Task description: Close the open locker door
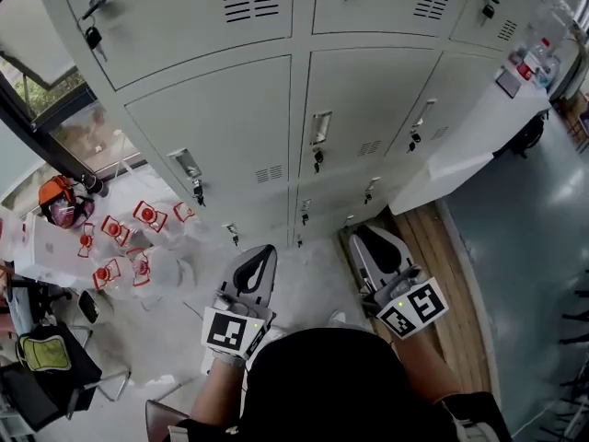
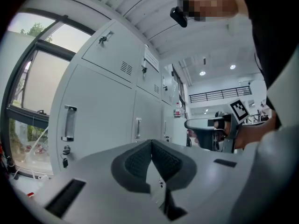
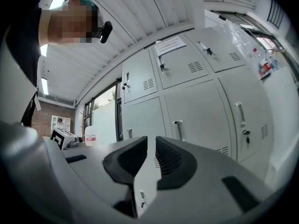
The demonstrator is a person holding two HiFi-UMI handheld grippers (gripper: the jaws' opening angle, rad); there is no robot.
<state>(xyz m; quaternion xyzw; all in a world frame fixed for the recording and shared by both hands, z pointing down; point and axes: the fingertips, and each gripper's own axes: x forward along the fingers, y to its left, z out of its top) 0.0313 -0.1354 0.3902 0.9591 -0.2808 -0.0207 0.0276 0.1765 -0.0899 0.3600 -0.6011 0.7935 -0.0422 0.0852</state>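
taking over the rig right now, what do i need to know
Left gripper: jaws together, empty, held in front of the lockers, touching none.
Right gripper: jaws a narrow gap apart, nothing between them, also short of the lockers.
Doors: every locker door in view looks shut; no open one shows.
Done: closing seems complete, judging by these views.
Left: check for a door ajar outside the frame; otherwise nothing to push.

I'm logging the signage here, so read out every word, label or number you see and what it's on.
No text here can be read.
Paper sheet on an upper locker door: print too small.
Red-and-white labels on clear bags by the window: too small.
Red label on the white jug: blurred.
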